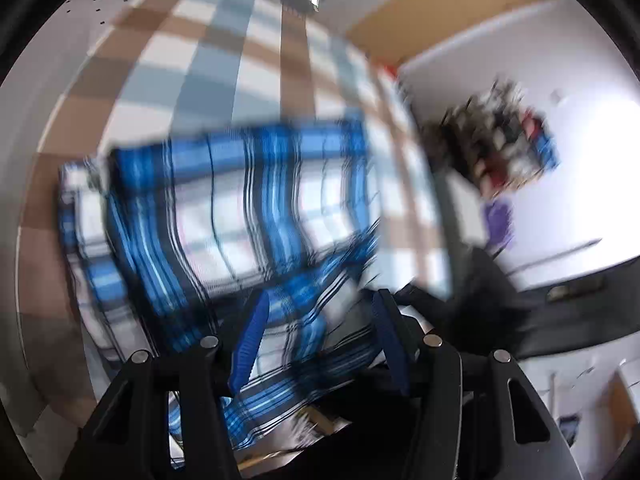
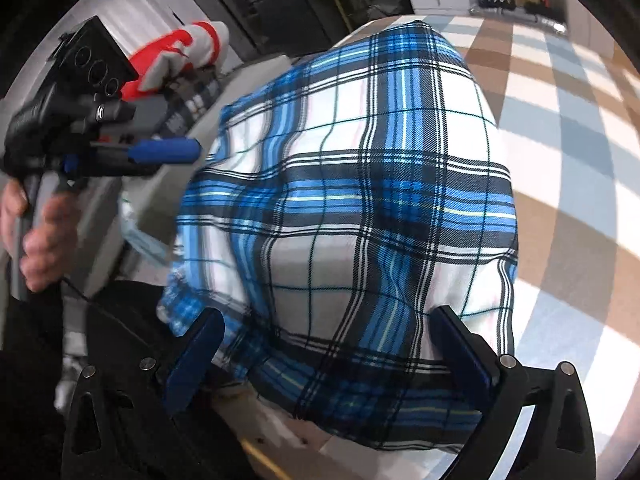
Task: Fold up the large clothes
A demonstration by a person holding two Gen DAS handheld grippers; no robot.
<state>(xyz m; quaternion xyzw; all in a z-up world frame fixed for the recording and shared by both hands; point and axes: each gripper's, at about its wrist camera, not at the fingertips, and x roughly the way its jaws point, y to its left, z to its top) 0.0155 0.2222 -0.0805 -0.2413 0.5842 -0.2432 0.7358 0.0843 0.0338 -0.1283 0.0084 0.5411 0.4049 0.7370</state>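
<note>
The blue plaid garment lay folded on the checked counter. Left tool and right tool gaped, gripping nothing.

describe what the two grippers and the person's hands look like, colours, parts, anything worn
Both grippers, left gripper and right gripper, have black frames with silver screw heads and ribbed blue fingers. In the right wrist view the left one carries a black camera block and a thin black cable. The hand on its grey handle is bare.

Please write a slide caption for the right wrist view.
Open right gripper over a folded blue plaid garment on a checkered tablecloth.
</note>
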